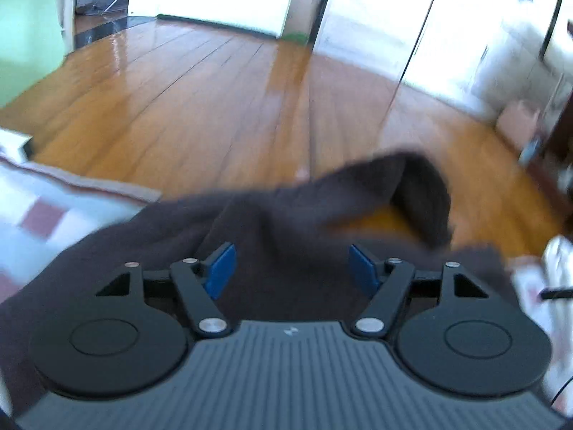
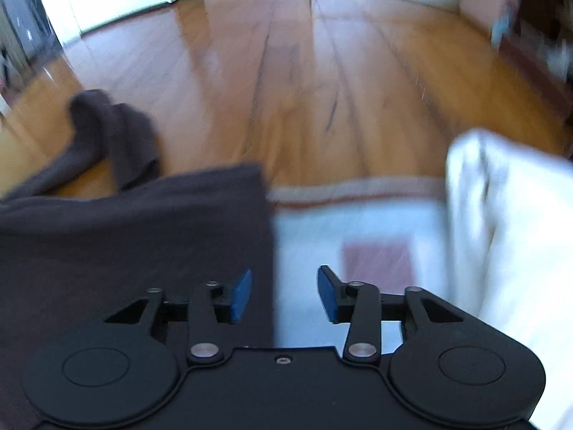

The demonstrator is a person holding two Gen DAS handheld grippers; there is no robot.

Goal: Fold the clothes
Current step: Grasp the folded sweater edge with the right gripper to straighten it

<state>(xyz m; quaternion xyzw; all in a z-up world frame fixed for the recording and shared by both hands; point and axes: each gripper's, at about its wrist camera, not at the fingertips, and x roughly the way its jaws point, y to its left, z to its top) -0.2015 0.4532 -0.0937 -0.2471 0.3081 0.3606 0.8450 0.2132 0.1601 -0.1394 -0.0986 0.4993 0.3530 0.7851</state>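
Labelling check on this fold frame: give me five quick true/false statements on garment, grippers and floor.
1. The left gripper is clamped on the dark garment. False: its jaws stand open, the cloth lying beyond them.
2. The right gripper is open. True.
3. The floor is grey carpet. False: glossy wood boards.
4. A white cloth lies right of the dark garment in the right wrist view. True.
5. The dark garment lies partly on a checked mat. True.

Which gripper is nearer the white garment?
Right. The right gripper hangs open just beside the white garment; the left gripper is open over the dark brown garment.
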